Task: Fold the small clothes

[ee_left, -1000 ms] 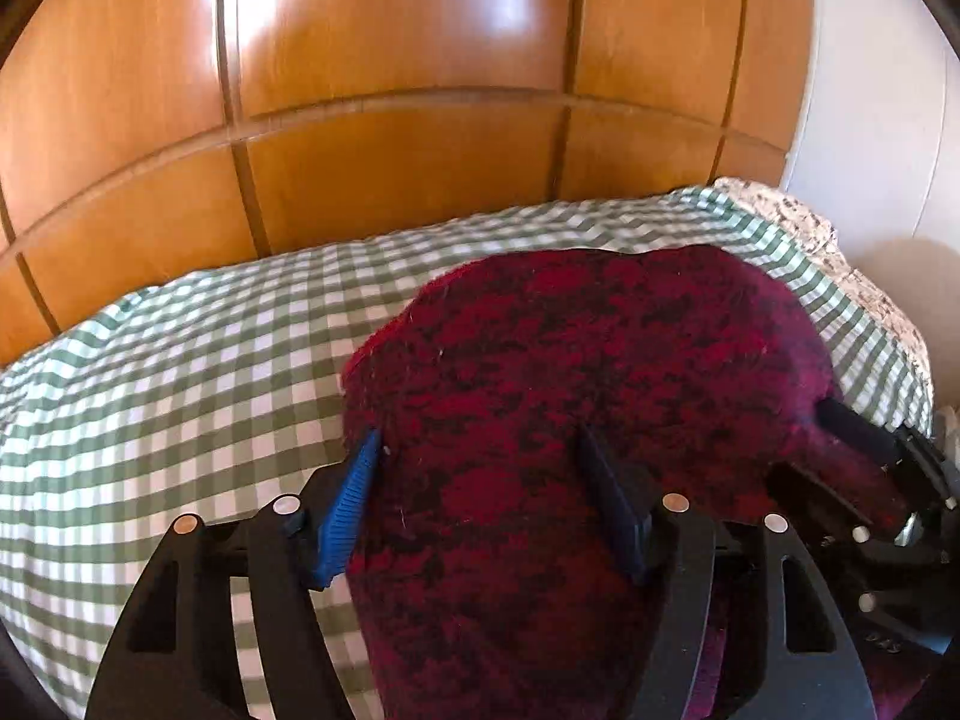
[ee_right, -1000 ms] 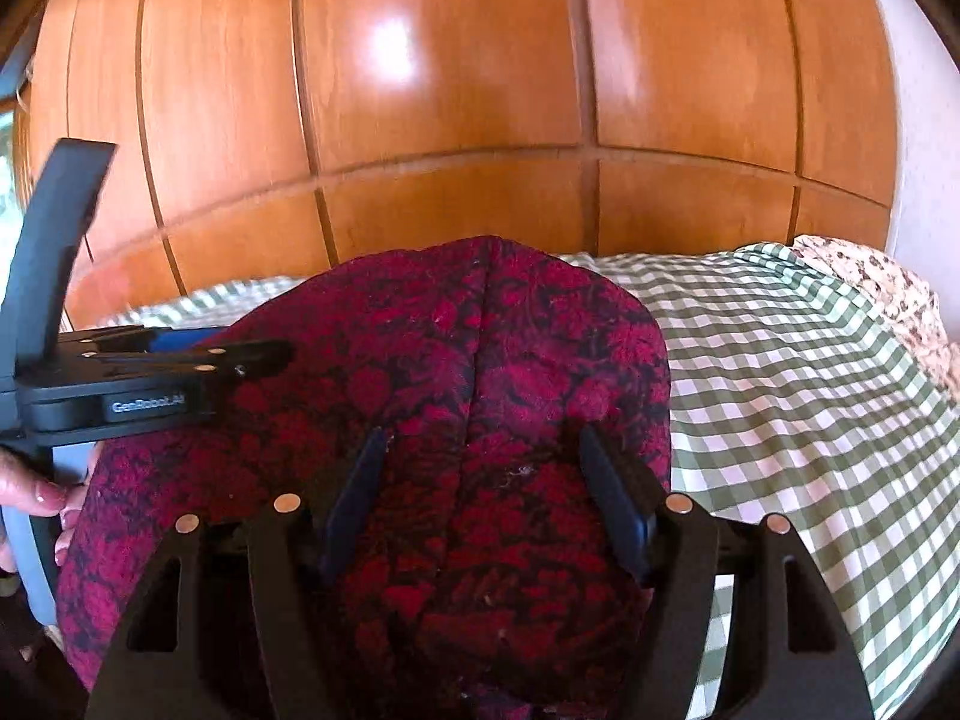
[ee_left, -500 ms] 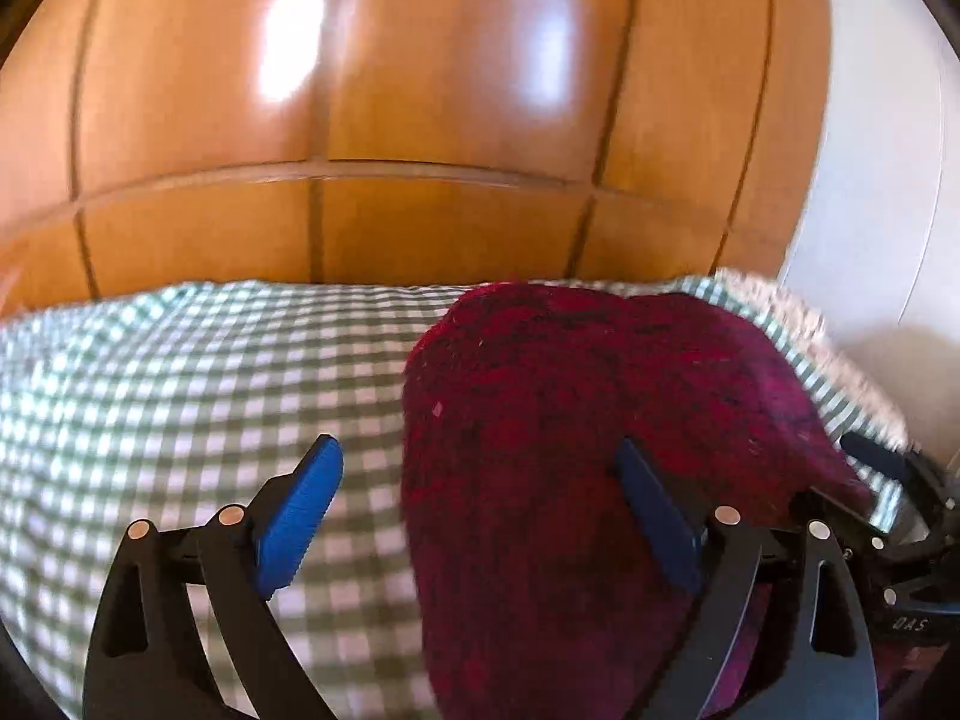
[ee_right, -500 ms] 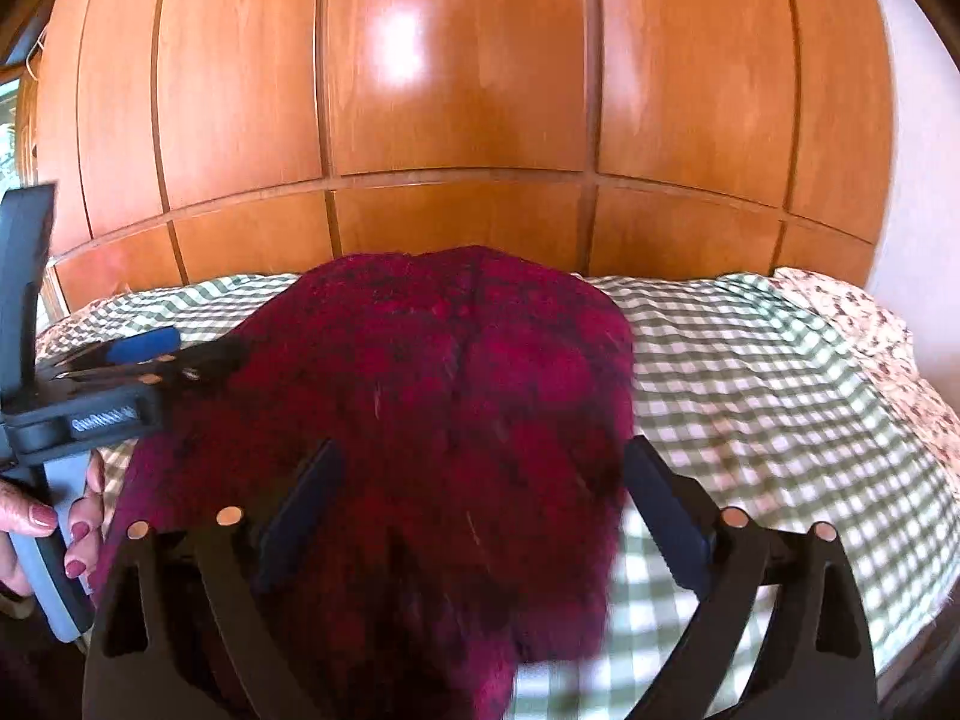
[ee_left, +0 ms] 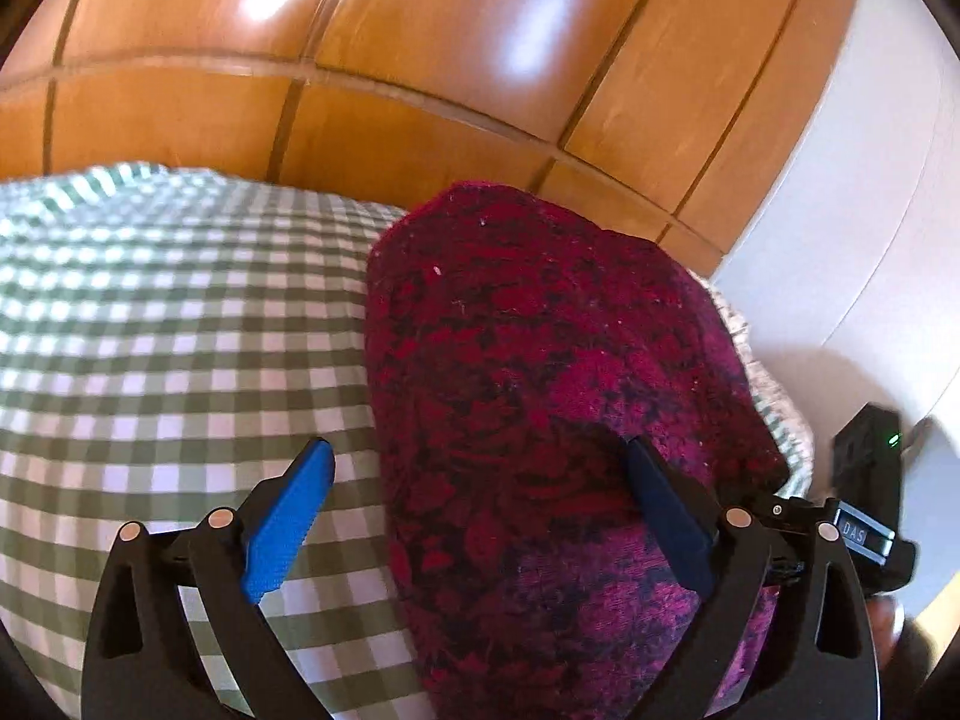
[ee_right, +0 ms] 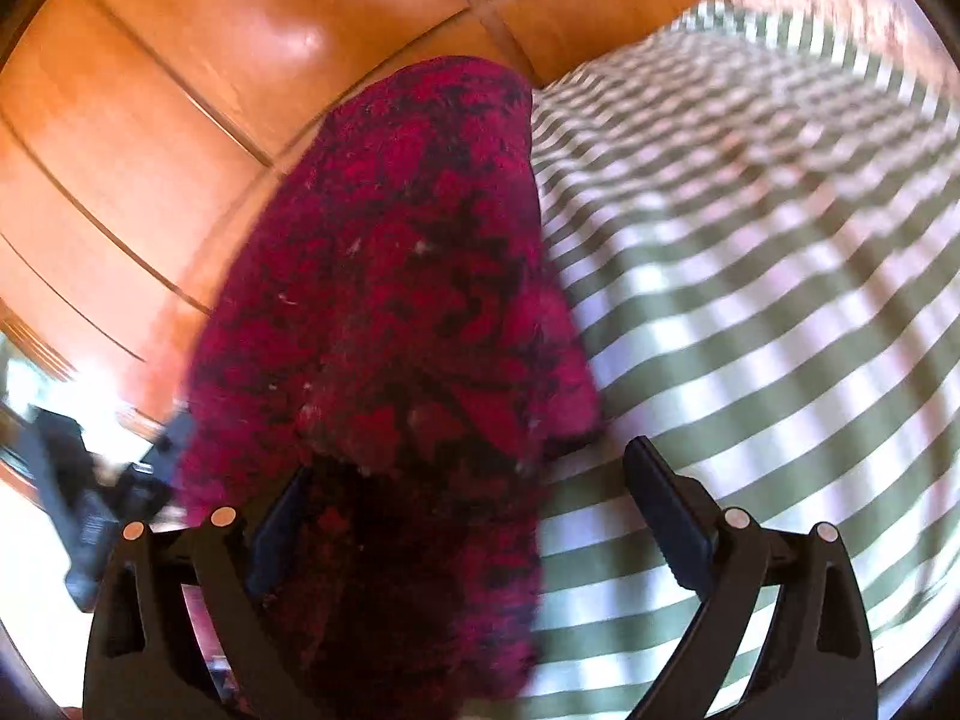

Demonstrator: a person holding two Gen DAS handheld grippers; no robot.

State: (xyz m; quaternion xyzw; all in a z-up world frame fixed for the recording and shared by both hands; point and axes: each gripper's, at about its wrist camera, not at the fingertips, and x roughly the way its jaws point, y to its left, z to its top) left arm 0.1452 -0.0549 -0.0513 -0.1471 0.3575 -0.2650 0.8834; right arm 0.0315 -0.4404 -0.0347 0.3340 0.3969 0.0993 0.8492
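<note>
A dark red and black fuzzy garment (ee_left: 540,330) lies folded on the green checked bed cover (ee_left: 150,330). My left gripper (ee_left: 474,450) hangs over its near left edge with its jaws opening. The blue left pad (ee_left: 288,522) stands clear over the cover, and the right pad (ee_left: 666,510) sits over the cloth without pinching it. In the right wrist view the garment (ee_right: 408,210) runs up the middle, blurred. My right gripper (ee_right: 468,462) is open over its near right edge, its right finger (ee_right: 666,516) above the checked cover (ee_right: 750,270).
A glossy wooden headboard (ee_left: 420,60) rises behind the bed. A white wall (ee_left: 840,210) stands to the right. A floral fabric (ee_right: 840,6) lies at the far edge of the cover. The other gripper's black body (ee_left: 864,480) shows at the right of the left wrist view.
Both grippers have opened wide and let go of the red garment, which now lies on the cover. Both have rolled, and the right wrist view is now tilted and blurred.
</note>
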